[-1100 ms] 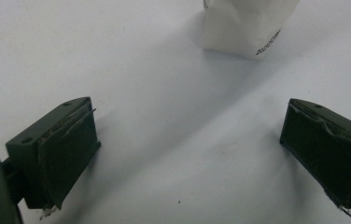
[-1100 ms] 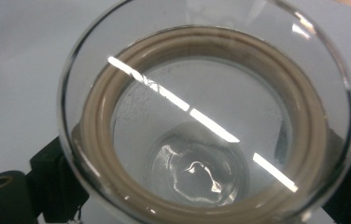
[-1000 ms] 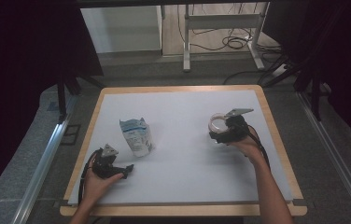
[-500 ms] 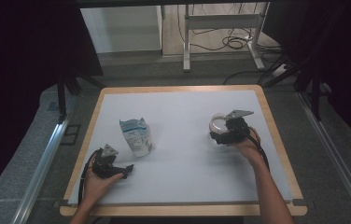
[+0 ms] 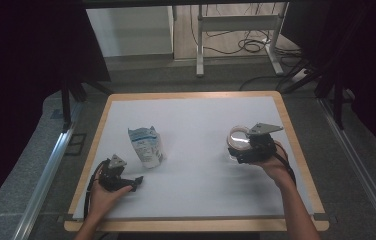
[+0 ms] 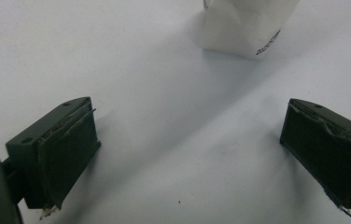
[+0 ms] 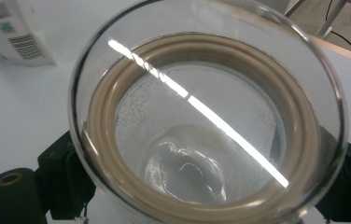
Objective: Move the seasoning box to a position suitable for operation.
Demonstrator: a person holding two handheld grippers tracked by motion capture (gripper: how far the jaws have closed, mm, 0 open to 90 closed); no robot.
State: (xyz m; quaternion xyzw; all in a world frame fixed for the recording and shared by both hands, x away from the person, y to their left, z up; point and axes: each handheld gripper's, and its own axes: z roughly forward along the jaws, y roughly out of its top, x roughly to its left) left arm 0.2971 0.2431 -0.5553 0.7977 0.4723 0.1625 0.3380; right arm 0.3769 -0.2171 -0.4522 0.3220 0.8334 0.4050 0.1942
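Right gripper fingers around glass jar; left gripper fingers wide; pouch print unreadable.

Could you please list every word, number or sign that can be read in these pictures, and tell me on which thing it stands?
Nothing can be read for certain.
Pouch: blue print on its front, too small to read.
Pouch, edge near the left claw: one line of dark digits, perhaps starting "202", too blurred to quote.
Pouch, behind the glass jar: a barcode and a square code, with small print too blurred to read.
Jar and table: no writing.
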